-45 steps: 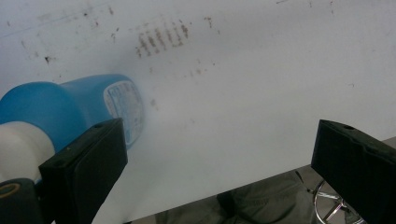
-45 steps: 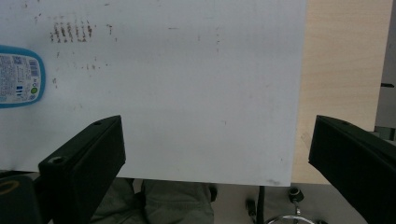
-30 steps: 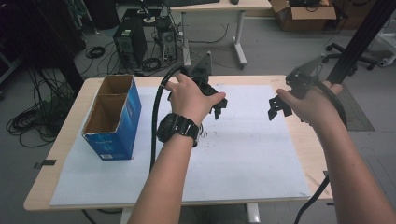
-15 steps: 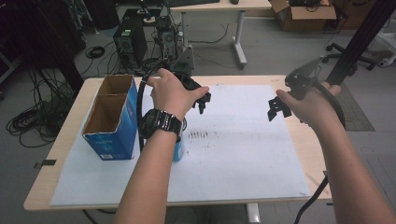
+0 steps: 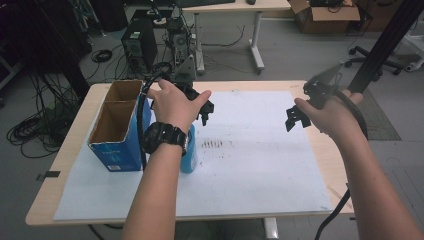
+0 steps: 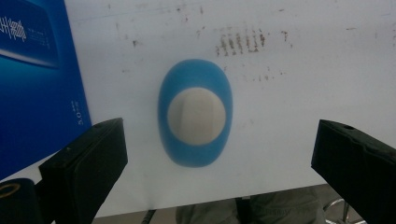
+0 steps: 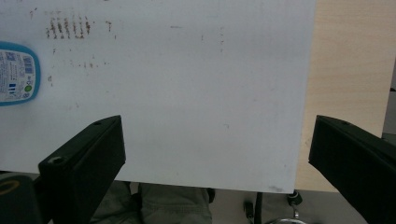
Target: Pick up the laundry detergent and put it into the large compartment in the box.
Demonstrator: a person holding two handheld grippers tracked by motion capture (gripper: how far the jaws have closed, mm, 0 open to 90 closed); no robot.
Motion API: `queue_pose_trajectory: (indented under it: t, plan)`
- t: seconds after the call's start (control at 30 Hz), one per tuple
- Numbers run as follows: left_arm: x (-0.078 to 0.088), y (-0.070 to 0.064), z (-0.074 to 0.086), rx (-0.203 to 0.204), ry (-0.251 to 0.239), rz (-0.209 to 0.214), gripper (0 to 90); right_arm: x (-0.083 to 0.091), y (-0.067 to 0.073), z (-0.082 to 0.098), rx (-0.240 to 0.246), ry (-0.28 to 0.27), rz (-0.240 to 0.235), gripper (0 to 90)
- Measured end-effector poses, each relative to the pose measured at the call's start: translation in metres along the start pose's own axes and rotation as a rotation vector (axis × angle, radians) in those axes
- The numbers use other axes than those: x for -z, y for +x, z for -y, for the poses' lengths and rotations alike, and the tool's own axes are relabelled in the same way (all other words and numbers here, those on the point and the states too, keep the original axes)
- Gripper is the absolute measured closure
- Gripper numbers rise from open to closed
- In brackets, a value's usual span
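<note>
One blue plastic bottle with a white round cap [image 6: 196, 115] stands upright on the white paper sheet [image 5: 260, 165] on the counter, long axis vertical, cap up, just beside the blue open-top cardboard box [image 5: 116, 125]. Left gripper [image 5: 204, 113] hovers above the bottle, looking straight down on the cap, jaws spread wide, holding nothing. Right gripper [image 5: 294, 119] hangs well apart over the sheet's right side, also spread and empty. Count: one bottle, one box with two compartments, two grippers.

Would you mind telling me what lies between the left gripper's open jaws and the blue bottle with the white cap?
Nothing: in the left gripper view the left gripper hangs above the blue bottle, over bare white paper.
</note>
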State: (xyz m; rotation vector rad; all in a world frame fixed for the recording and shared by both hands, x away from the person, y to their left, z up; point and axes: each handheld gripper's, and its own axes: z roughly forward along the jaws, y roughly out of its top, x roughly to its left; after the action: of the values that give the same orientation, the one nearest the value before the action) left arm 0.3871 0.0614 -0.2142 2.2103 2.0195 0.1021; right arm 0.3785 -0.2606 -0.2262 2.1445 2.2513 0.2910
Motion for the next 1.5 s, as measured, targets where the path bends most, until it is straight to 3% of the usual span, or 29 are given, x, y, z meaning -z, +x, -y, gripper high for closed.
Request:
queue_pose_trajectory:
  t: [0.13, 0.57, 0.7, 0.93, 1.5]
  plan:
    - [-0.009, 0.000, 0.000, -0.008, 0.018, -0.008, 4.1, -0.003, -0.001, 0.000, 0.002, 0.005, -0.003, 3.7]
    - [-0.033, 0.004, -0.001, 0.016, 0.055, -0.017, 4.1, -0.016, -0.004, 0.000, 0.014, 0.016, -0.015, 3.7]
    - [-0.038, 0.003, -0.001, 0.007, 0.068, 0.002, 4.3, -0.020, -0.005, 0.000, 0.020, 0.016, -0.019, 3.7]
    - [-0.052, 0.003, -0.003, 0.020, 0.088, -0.021, 4.4, -0.027, -0.008, 0.000, 0.022, 0.025, -0.023, 3.7]
    - [-0.069, 0.006, -0.003, 0.039, 0.106, -0.046, 4.2, -0.035, -0.009, -0.001, 0.033, 0.032, -0.027, 3.7]
